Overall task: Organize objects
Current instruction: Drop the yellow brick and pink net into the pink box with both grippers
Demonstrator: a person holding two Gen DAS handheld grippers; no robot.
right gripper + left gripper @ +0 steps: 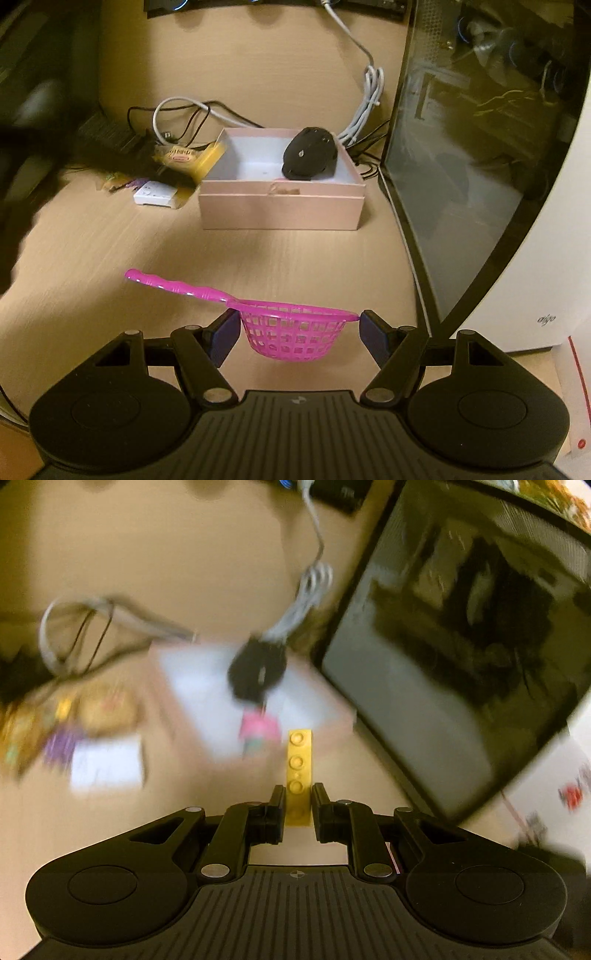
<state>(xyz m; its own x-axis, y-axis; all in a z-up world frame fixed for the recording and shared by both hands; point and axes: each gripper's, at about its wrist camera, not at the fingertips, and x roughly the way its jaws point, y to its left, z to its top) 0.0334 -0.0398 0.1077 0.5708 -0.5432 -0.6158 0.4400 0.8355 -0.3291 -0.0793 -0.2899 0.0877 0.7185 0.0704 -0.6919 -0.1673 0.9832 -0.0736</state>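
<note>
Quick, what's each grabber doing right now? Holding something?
Left gripper: shut on the yellow brick.
Right gripper: shut on the pink strainer, gripping its basket by both sides.

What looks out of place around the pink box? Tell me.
The black mouse sits tilted inside the pink box, propped against its back wall. Left of the box, wrappers and a white power strip lie in a loose heap. Nothing looks spilled or broken.

mouse (309,153) in box (280,210), strainer (291,328) before it
</note>
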